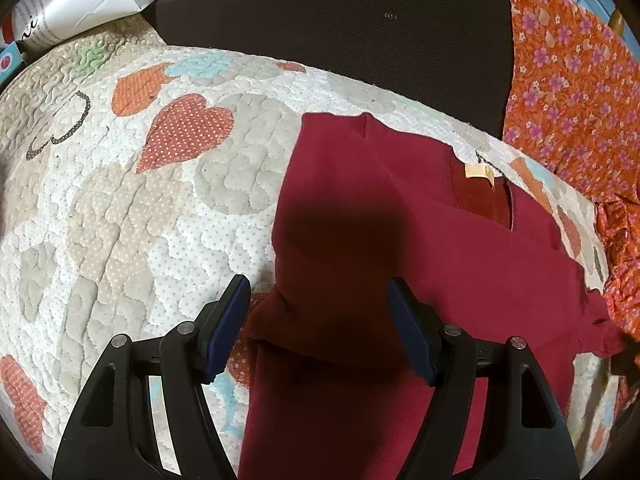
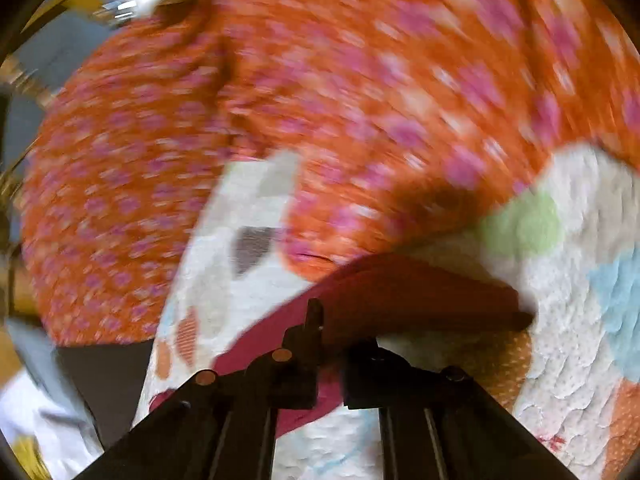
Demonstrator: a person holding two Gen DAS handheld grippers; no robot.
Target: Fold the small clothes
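Red shirt (image 1: pixel 400 248) pinched by right gripper (image 2: pixel 330 344); left gripper (image 1: pixel 318 320) spread.

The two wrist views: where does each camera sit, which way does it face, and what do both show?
Left wrist: on the left gripper, facing forward and down at the red shirt on the quilt; its open fingers show.
Right wrist: on the right gripper, blurred, facing the orange cloth; its fingers are shut on the shirt's edge.
Shared: the red shirt, quilt and orange cloth.
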